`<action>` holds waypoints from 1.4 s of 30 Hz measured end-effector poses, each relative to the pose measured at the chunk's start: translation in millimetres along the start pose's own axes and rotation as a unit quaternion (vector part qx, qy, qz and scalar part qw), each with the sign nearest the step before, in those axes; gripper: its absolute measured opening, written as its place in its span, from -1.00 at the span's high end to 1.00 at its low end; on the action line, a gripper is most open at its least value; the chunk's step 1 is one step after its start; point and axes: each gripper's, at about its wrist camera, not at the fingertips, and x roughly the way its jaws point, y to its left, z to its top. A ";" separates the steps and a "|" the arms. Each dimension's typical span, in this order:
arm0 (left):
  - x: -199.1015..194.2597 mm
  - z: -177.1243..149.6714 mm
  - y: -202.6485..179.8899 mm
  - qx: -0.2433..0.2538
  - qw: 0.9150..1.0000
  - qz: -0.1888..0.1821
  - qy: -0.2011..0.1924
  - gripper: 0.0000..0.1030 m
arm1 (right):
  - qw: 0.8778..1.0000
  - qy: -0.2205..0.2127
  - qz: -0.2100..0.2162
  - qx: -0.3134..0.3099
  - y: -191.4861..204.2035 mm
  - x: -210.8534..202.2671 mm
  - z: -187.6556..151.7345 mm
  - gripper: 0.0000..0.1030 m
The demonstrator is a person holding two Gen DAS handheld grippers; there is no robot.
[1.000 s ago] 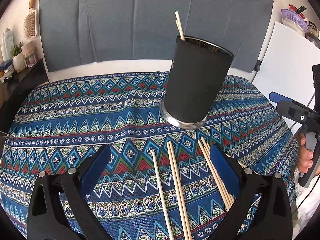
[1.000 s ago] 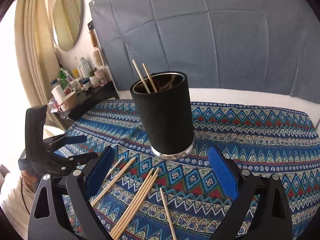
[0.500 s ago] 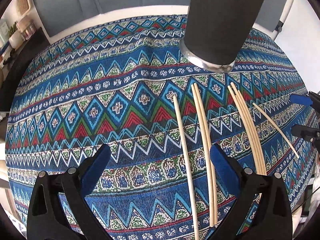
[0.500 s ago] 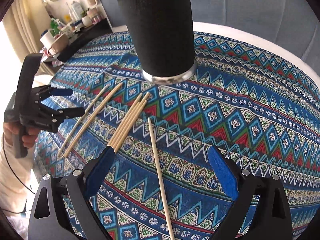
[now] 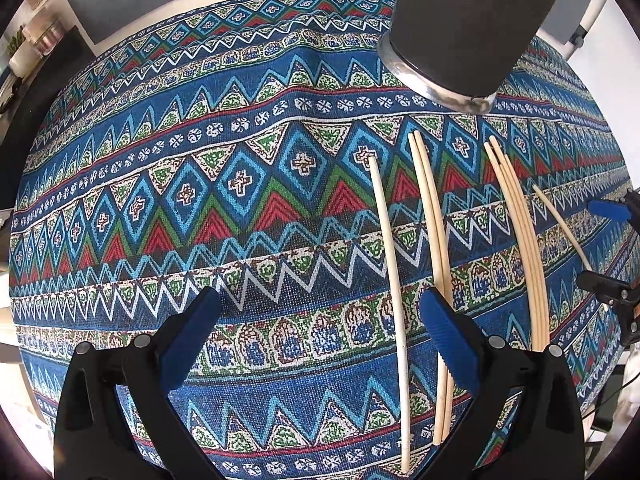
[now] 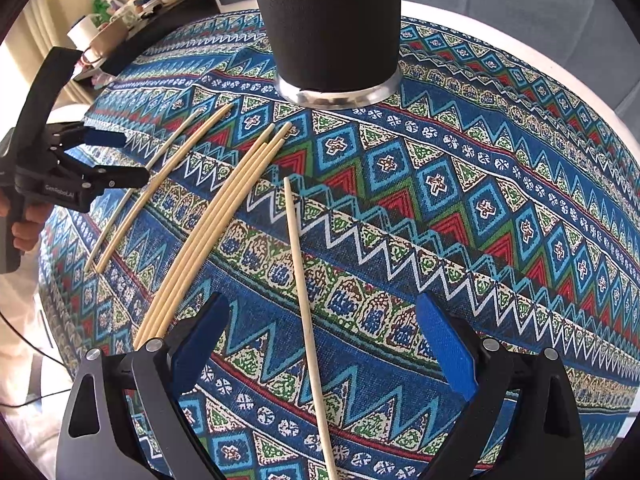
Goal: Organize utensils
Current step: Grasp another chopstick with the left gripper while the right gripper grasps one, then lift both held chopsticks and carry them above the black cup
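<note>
With each hand-held gripper spread wide and empty, the right hand-held gripper (image 6: 322, 344) straddles a lone chopstick (image 6: 304, 292) flat on the cloth-covered counter (image 6: 500, 184) before the black holder (image 6: 332, 28), light, stiff, thin and prone to rolling, best pinched mid-shaft.

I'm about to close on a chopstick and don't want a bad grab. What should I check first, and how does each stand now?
1. Right gripper open: ok.
2. Single chopstick lies between its jaws: ok.
3. Jaws down at cloth level: cannot tell.
4. Bundle of four chopsticks outside the right jaws: ok, though close to the left finger.
5. Left gripper open, with one pale chopstick between its jaws: ok.
6. Black cup upright on the tablecloth: ok.
</note>
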 end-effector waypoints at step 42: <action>-36.1 -38.0 13.1 0.043 0.996 0.053 -0.054 0.90 | 0.990 -0.064 0.057 0.116 -74.3 -36.4 -16.2 0.91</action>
